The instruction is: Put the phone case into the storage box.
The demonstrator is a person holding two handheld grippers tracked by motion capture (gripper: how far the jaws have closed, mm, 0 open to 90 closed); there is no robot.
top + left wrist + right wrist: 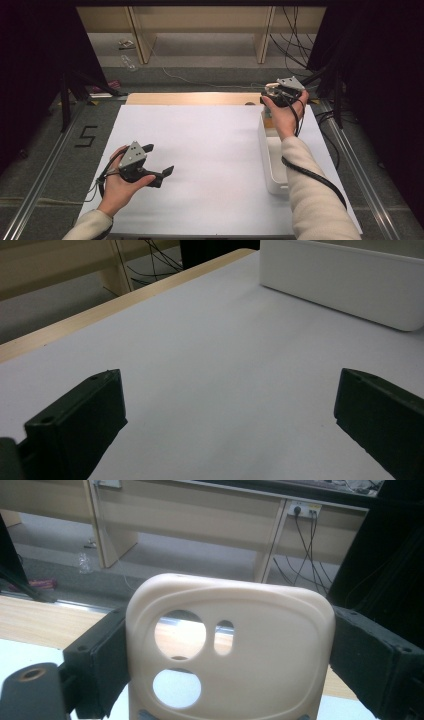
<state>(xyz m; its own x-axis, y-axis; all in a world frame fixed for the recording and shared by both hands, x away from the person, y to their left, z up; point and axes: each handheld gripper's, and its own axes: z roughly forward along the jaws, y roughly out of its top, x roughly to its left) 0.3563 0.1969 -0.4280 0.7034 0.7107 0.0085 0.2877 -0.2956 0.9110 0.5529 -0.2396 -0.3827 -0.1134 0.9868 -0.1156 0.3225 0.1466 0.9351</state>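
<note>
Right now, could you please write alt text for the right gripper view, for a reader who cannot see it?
A beige phone case, with round camera holes, stands clamped between the two black jaws of the right gripper. Behind it lie a wooden table edge, grey floor and a wooden bench with cables.

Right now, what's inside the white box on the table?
The white box has a bare white bottom in the near part. The far part is hidden behind the person's right hand, whose right gripper holds a beige phone case above it.

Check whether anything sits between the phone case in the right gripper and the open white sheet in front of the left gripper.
Nothing visible does. The right gripper clamps the beige phone case above the white bin's far end; the white sheet beside it is bare.
</note>
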